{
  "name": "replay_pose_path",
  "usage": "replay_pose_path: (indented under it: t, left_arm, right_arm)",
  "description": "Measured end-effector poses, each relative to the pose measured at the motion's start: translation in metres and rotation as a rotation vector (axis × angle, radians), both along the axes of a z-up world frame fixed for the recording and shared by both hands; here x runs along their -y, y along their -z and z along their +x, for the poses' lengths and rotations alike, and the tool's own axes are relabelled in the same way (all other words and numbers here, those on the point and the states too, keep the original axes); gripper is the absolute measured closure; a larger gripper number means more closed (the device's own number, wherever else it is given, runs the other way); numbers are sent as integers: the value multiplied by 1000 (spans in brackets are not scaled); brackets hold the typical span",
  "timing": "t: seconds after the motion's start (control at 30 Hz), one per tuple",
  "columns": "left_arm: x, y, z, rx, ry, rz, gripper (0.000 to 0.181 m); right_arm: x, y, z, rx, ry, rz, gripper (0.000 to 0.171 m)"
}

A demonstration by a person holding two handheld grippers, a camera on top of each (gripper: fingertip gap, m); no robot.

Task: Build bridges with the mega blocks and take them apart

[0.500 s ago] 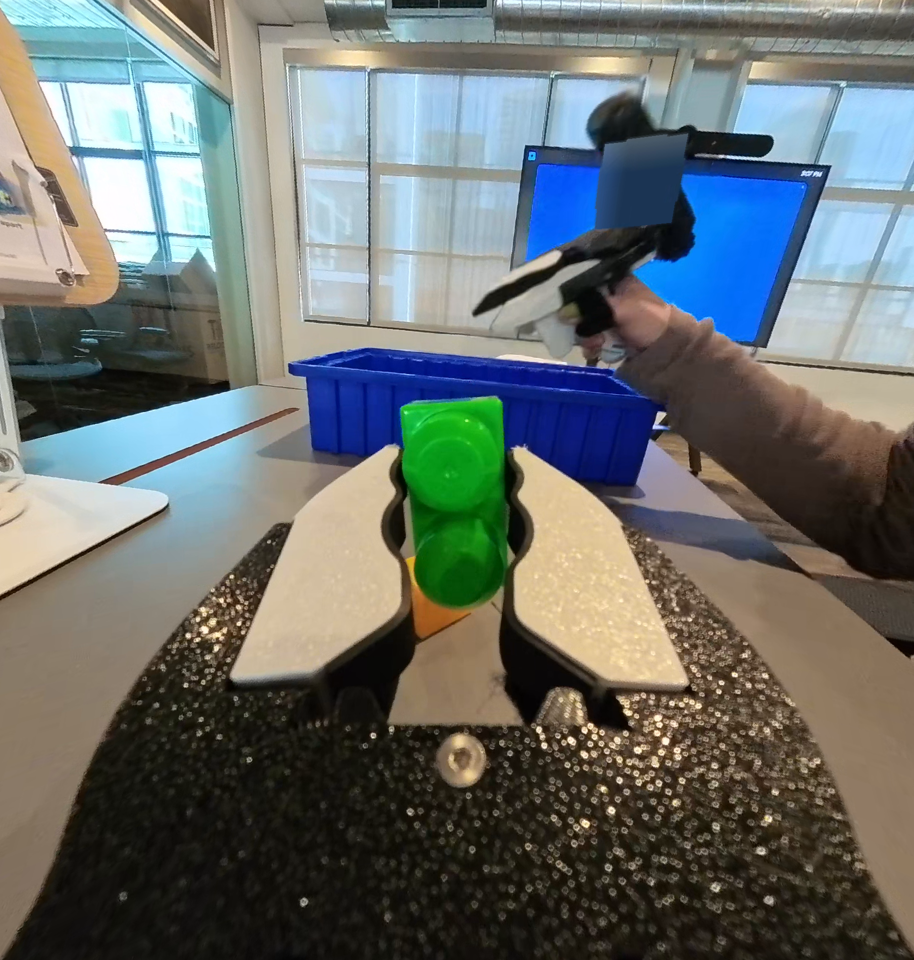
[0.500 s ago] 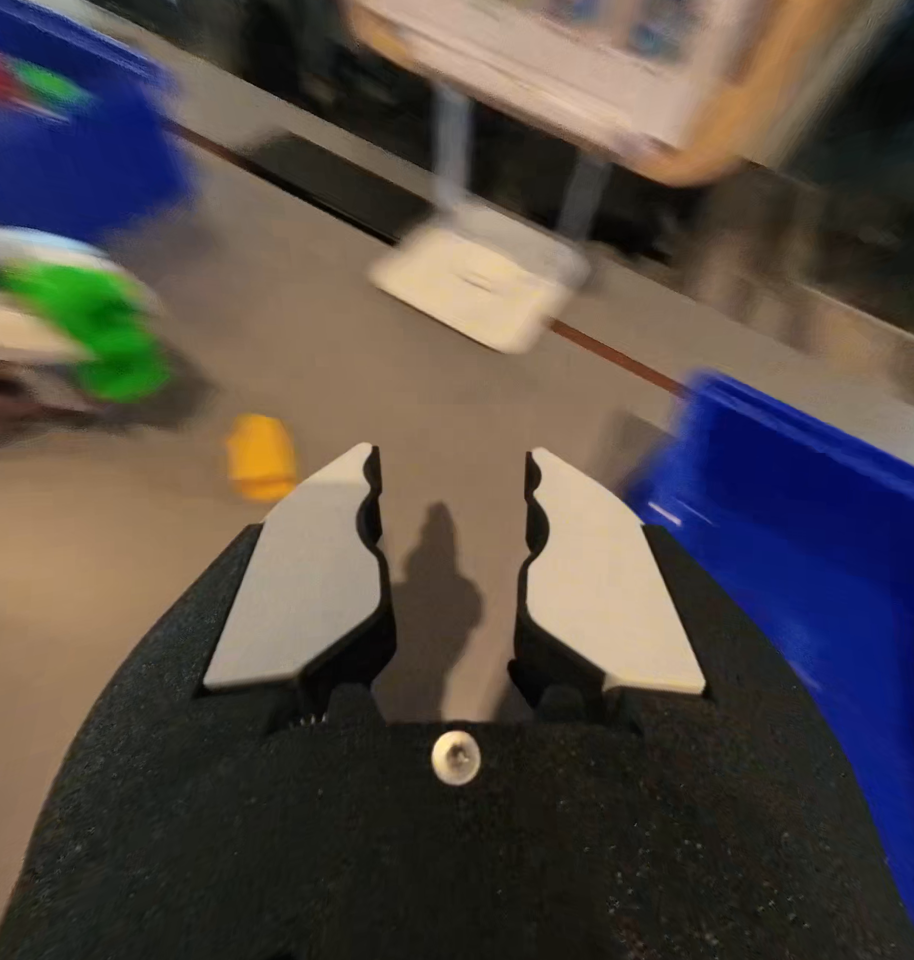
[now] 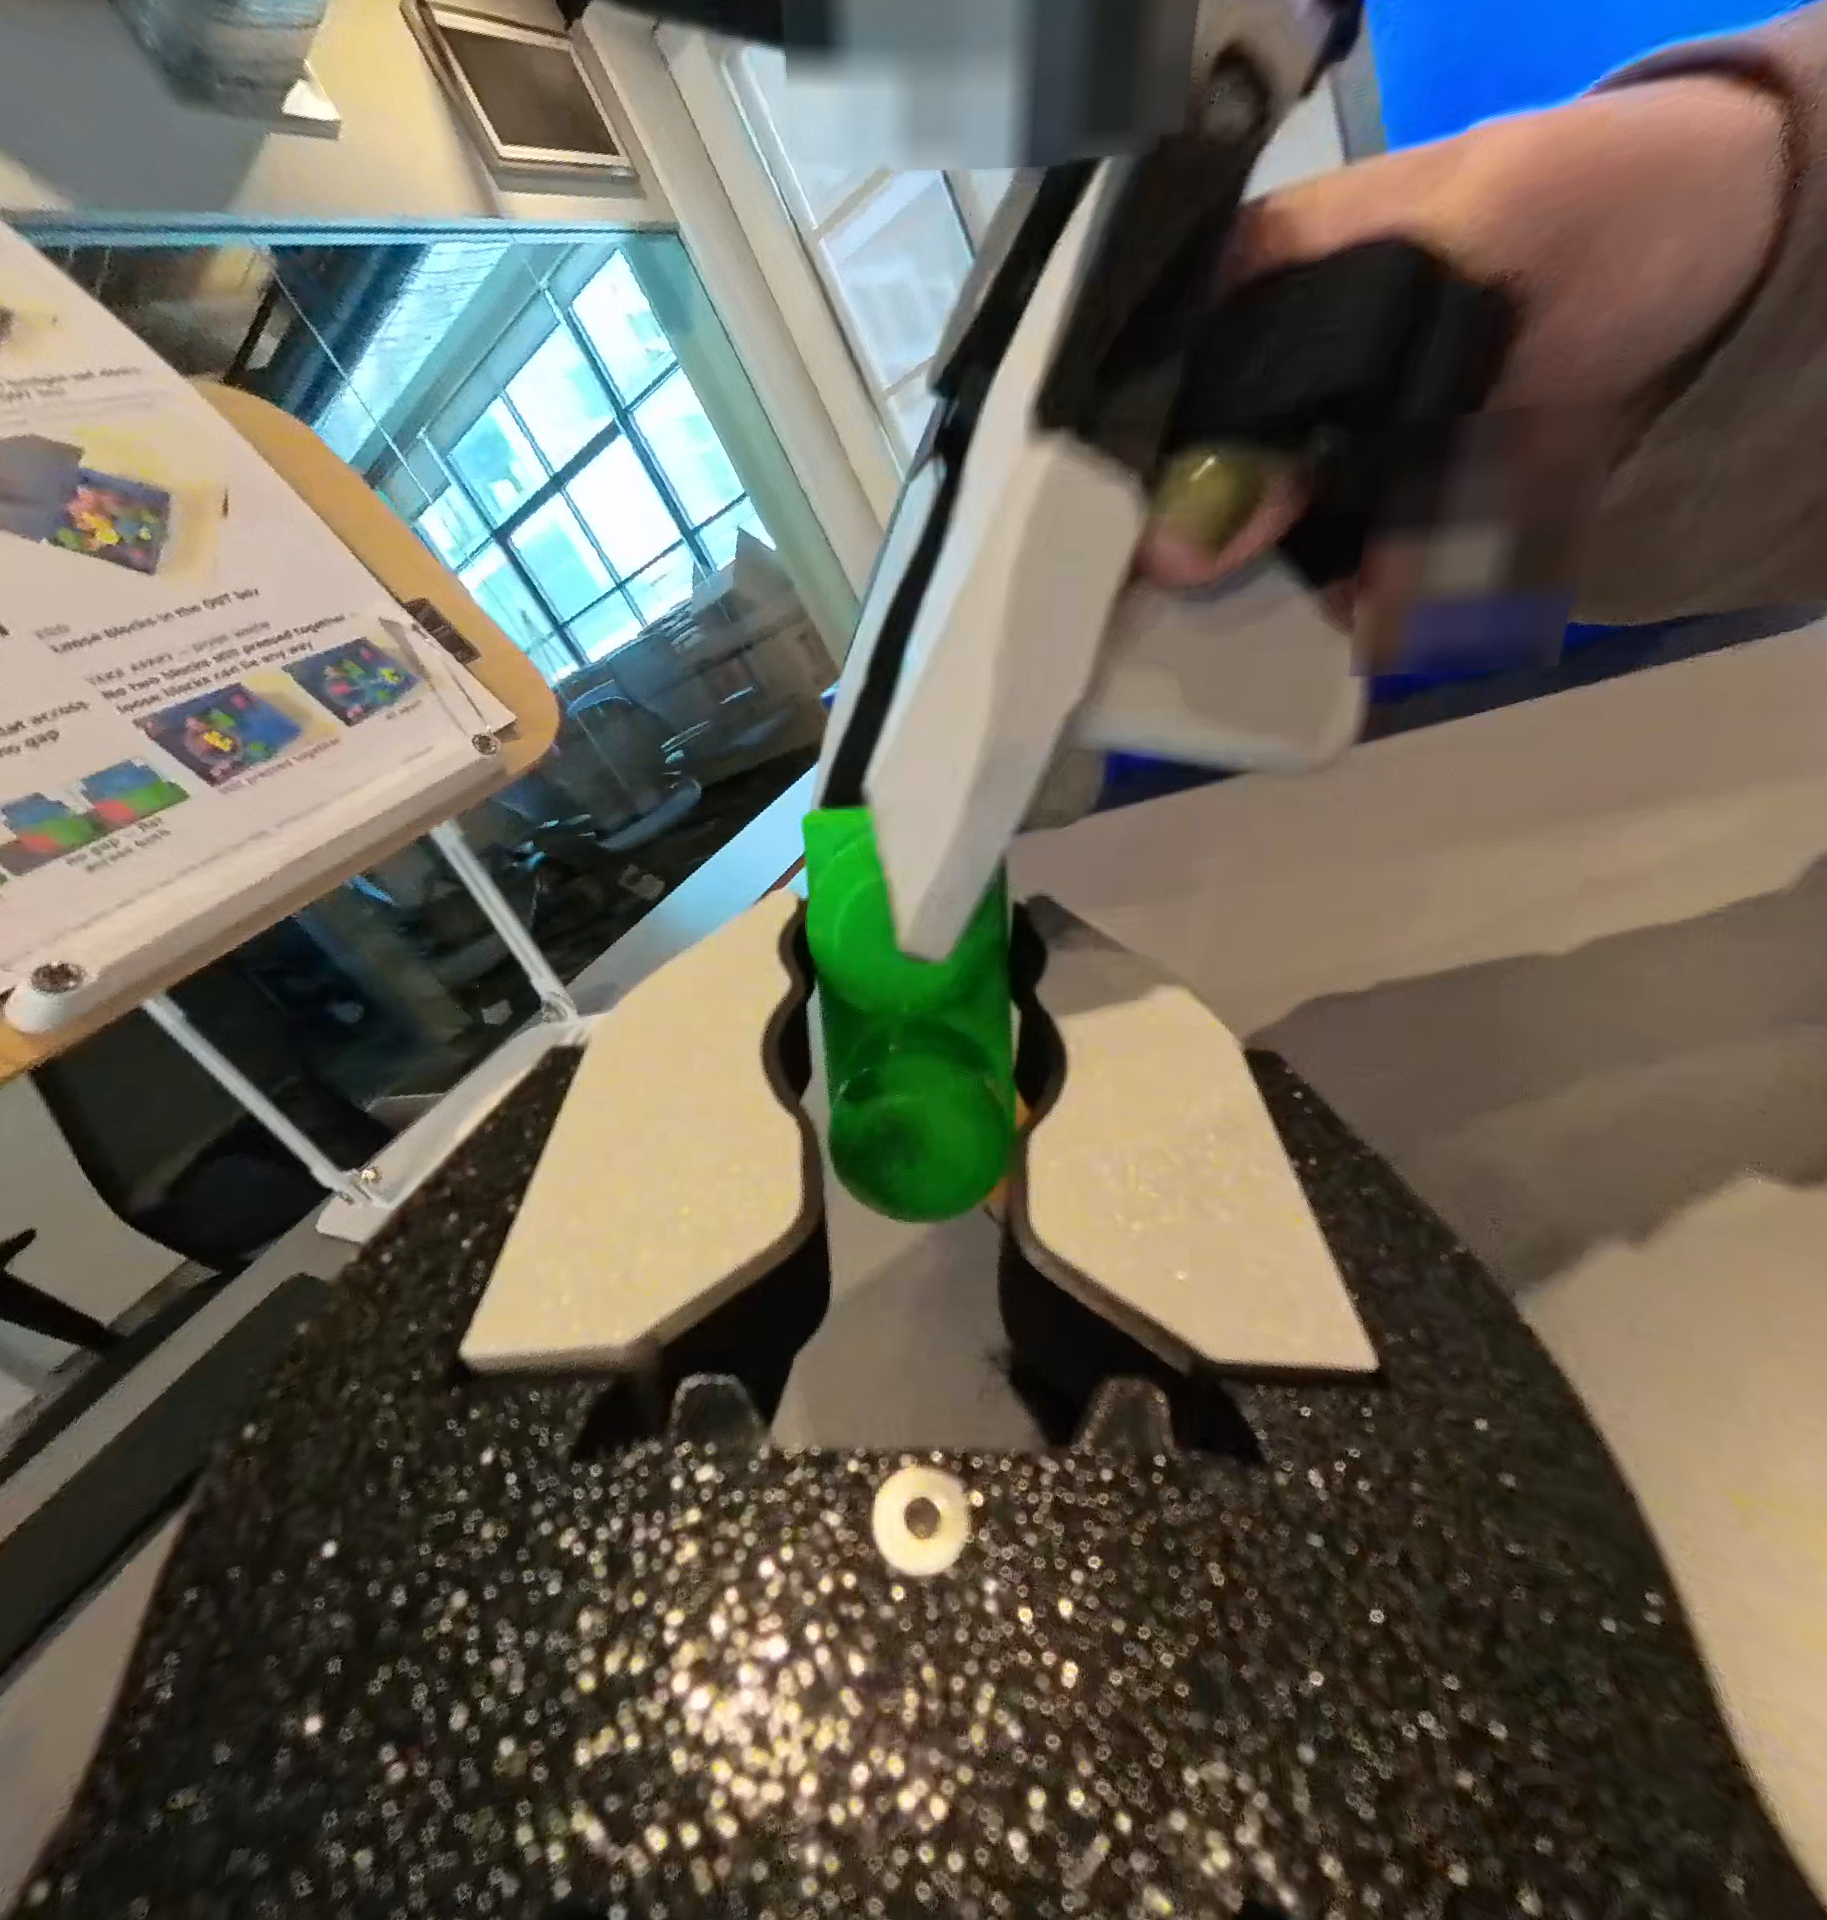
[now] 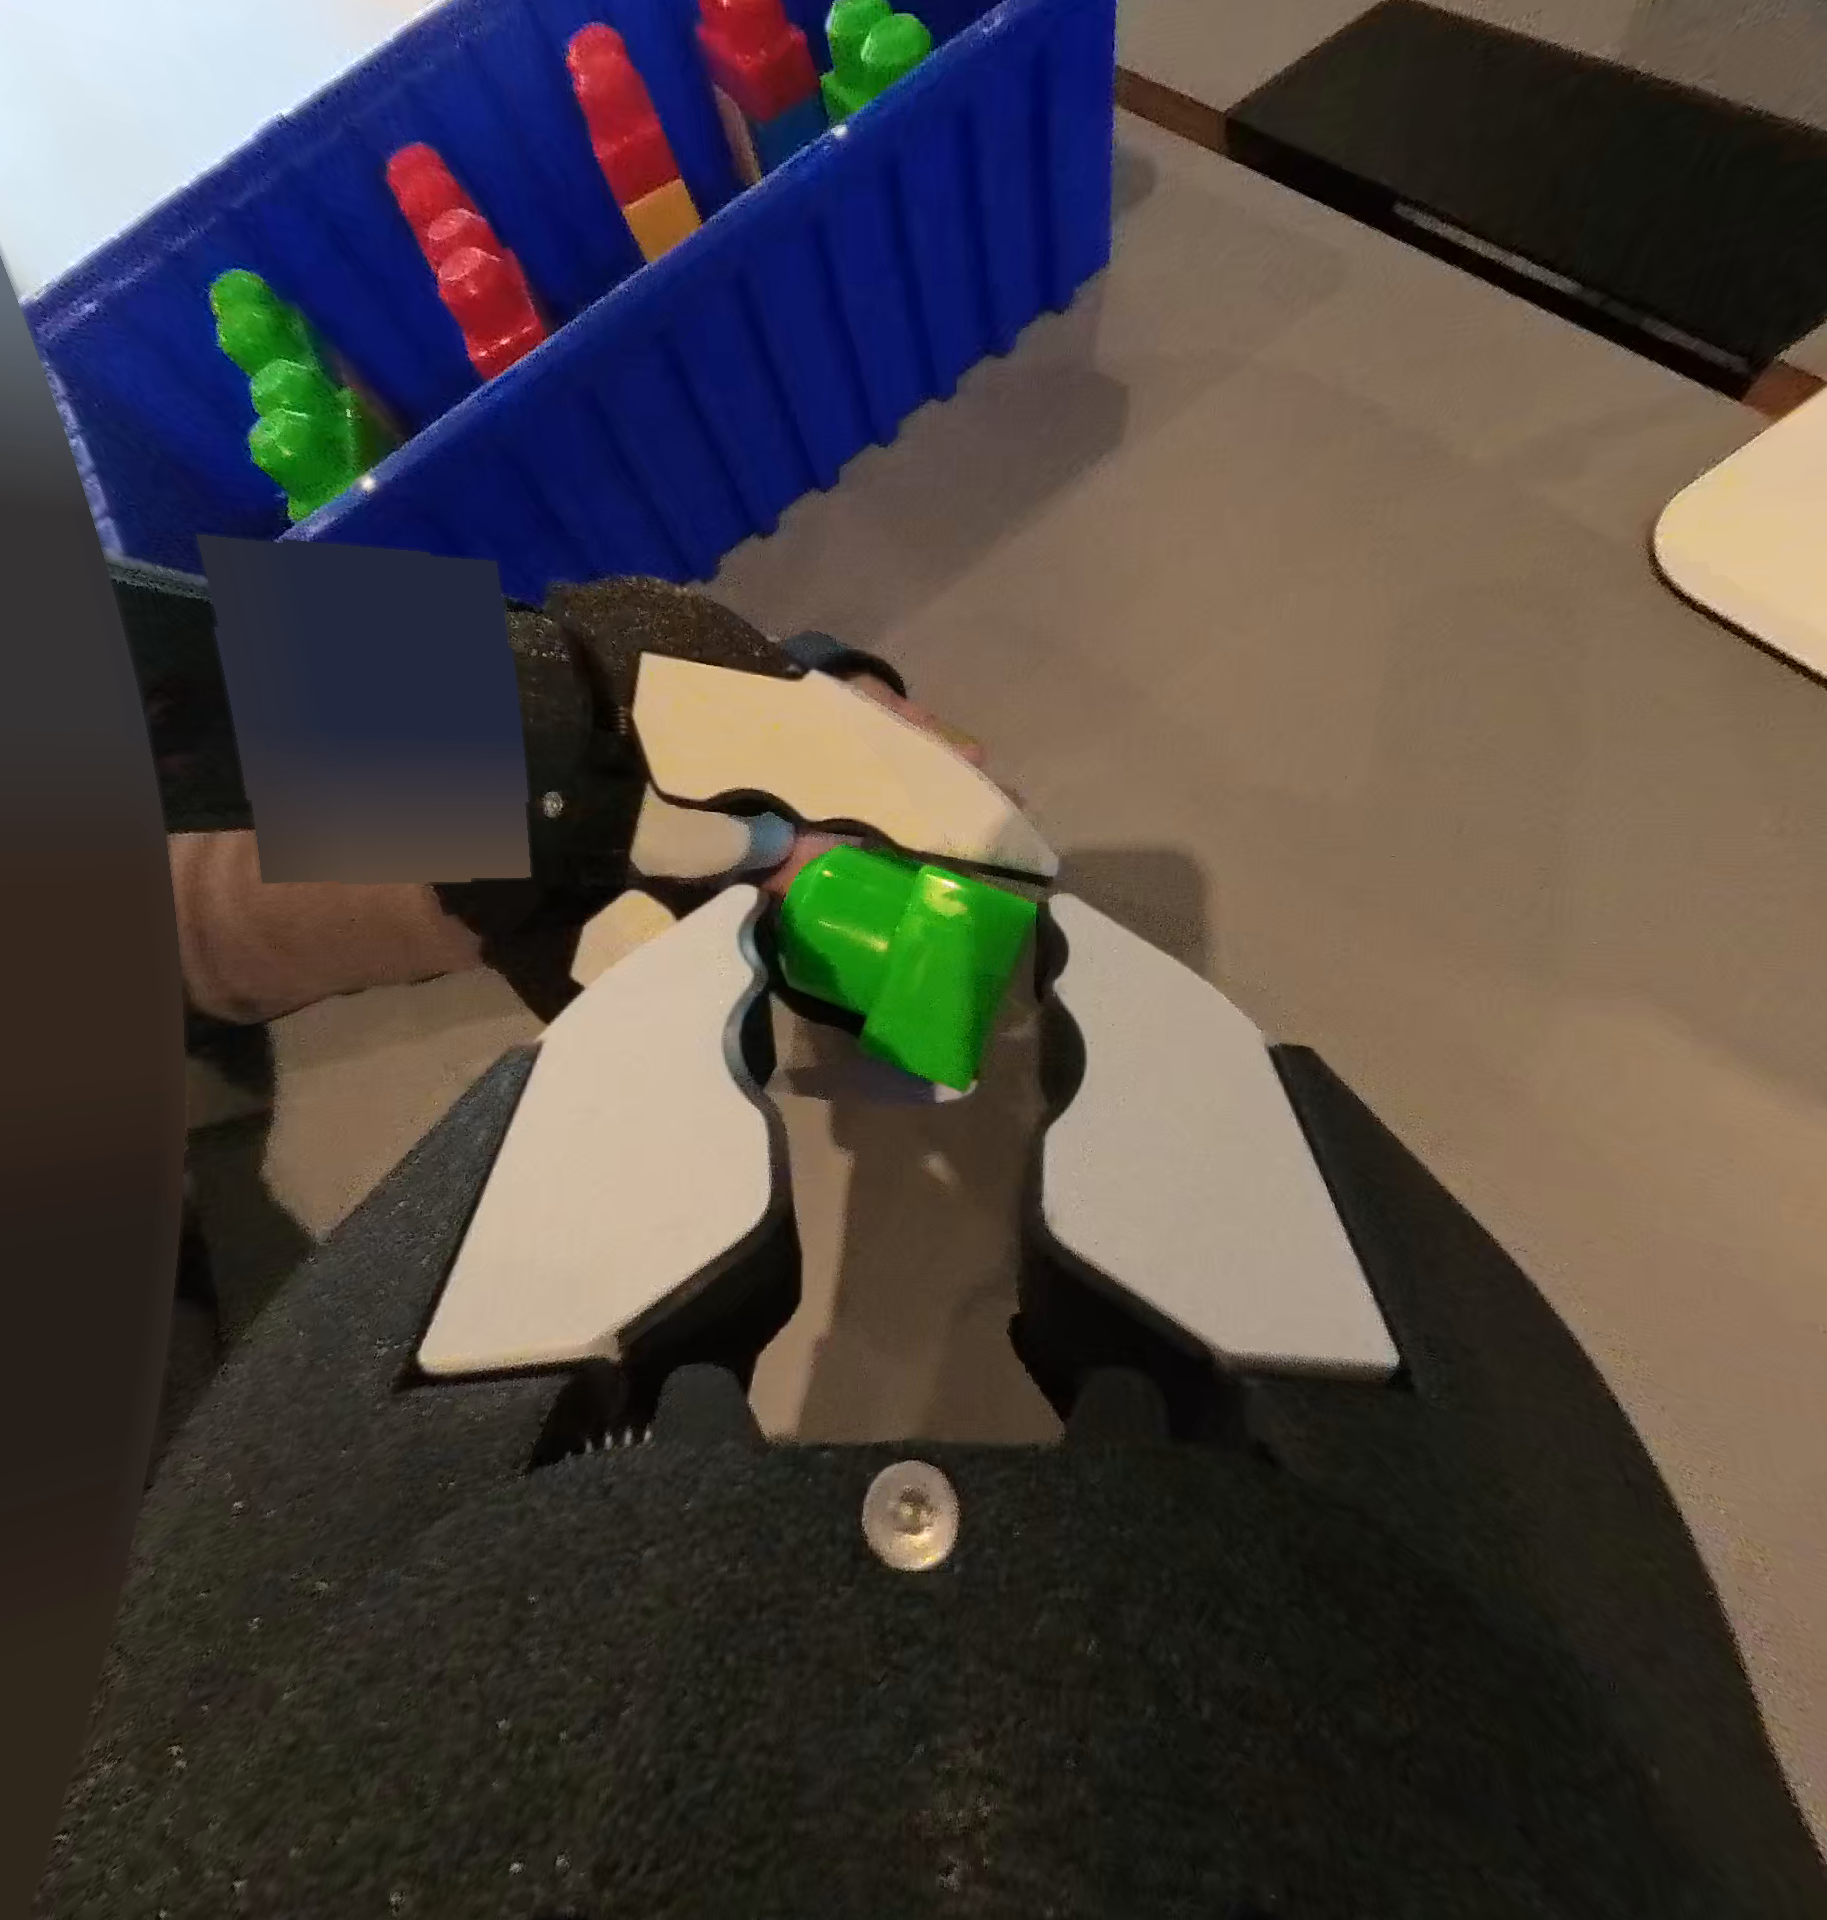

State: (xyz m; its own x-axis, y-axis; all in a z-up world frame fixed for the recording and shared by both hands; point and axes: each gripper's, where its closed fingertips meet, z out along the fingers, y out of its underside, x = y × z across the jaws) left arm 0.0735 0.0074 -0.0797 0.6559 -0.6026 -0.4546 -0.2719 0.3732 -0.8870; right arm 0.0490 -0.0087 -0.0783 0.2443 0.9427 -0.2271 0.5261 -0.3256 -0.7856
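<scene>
My left gripper (image 3: 909,920) is shut on a green mega block (image 3: 914,1101) and holds it above the grey table. My right gripper comes down from the upper right, and one white finger (image 3: 971,727) lies over the block's far end. In the right wrist view the green block (image 4: 919,966) sits between the tips of my right gripper (image 4: 904,914), stud pointing left. The jaws stand on either side of it, with a thin dark gap at the left tip. The left gripper's upper finger (image 4: 826,748) crosses just behind the block.
A blue bin (image 4: 743,416) at the back left holds red, green and yellow blocks. A picture board on a stand (image 3: 213,675) leans at the left, with a white base plate (image 4: 1782,582) at the right table edge. A person's hand (image 3: 1563,343) holds the right gripper. Less than 4 cm separates the two grippers' tips.
My right gripper swung from near the bin to the green block, which now lies between its tips. My left gripper turned left and tilted, still holding the block.
</scene>
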Motion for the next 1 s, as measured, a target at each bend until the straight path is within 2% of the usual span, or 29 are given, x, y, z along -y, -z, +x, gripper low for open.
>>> replay_pose_path:
  t: [0.07,0.13,0.17,0.23,0.37,0.43,0.53,0.6,0.73,0.77,0.83,0.87,0.93,1.0]
  left_arm:
    - [2,-7,-1,35,0,36,142]
    - [1,-9,-3,73,6,13,121]
    - [-3,-5,-3,81,5,-35,109]
    - [-9,0,-4,101,15,-116,99]
    - [-16,2,-10,134,-12,-153,105]
    - [-18,4,-11,125,-29,-164,107]
    - [-18,5,-10,107,-38,-159,111]
    - [-18,6,-9,98,-38,-153,113]
    - [-19,5,-10,106,-46,-157,114]
    - [-19,5,-11,113,-49,-159,115]
    - [-20,3,-14,133,-55,-163,115]
    - [-21,2,-15,146,-58,-167,115]
    - [-22,1,-18,173,-62,-176,115]
    - [-24,-1,-22,200,-67,-188,115]
  right_arm:
    - [1,-2,3,1,2,-21,125]
    - [-7,-9,16,7,53,32,125]
    - [-14,-17,28,5,103,77,124]
    - [-36,-41,68,-2,272,204,124]
    - [-74,-77,207,131,797,429,125]
    - [-74,-70,274,231,999,388,125]
    - [-65,-43,331,331,1132,229,124]
    - [-62,-27,350,386,1163,170,124]
    - [-62,2,360,502,1117,72,124]
    - [-63,3,363,541,1118,90,124]
    - [-71,-13,362,560,1168,247,104]
    - [-74,-24,347,524,1130,337,102]
    - [-75,-44,286,380,902,490,101]
    - [-59,-47,206,220,591,523,104]
